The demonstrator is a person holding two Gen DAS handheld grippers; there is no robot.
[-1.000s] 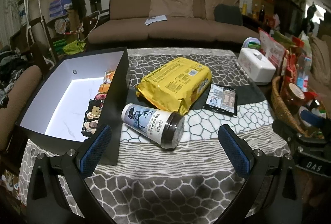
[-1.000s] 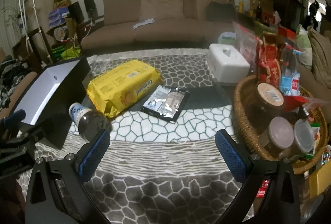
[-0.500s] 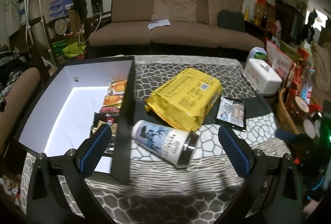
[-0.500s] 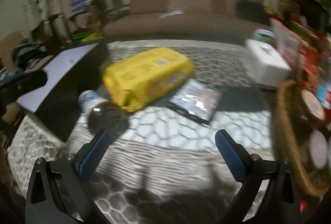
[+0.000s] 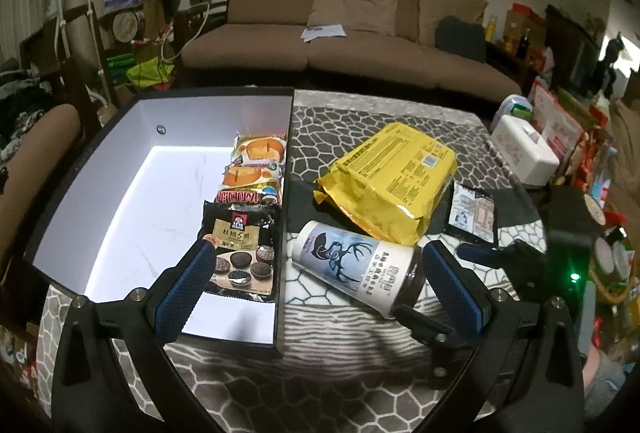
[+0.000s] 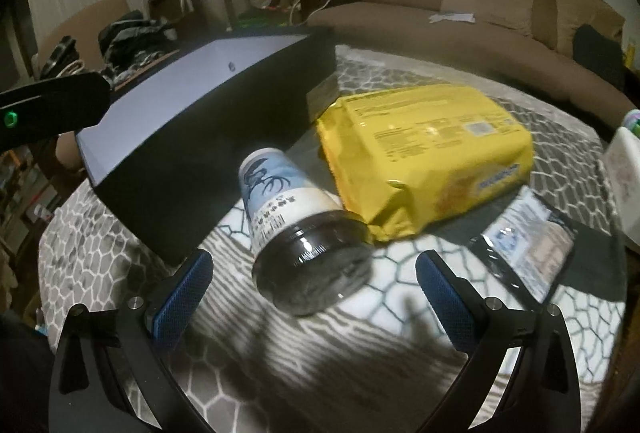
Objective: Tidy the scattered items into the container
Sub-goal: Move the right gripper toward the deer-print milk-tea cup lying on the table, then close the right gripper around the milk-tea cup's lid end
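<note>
A black box with a white inside (image 5: 120,201) (image 6: 192,137) sits at the table's left and holds several snack packets (image 5: 248,209) along its right wall. Beside it lies a deer-print jar with a dark lid (image 5: 356,269) (image 6: 296,229), on its side. Behind the jar rests a big yellow pack (image 5: 392,177) (image 6: 428,153), and a small dark sachet (image 5: 474,213) (image 6: 528,249) lies to the right. My left gripper (image 5: 320,285) hangs open above the box's right wall and the jar. My right gripper (image 6: 312,297) is open, its fingers either side of the jar's lid, close in front of it.
A white tissue box (image 5: 528,149) and a wicker basket of snacks (image 5: 608,257) stand at the table's right edge. A brown sofa (image 5: 352,45) runs behind the table. The patterned grey cloth (image 6: 360,361) in front of the jar is bare.
The left gripper has risen and now looks down into the box. The right gripper has swung left and dropped close to the jar's lid. Nothing has been grasped.
</note>
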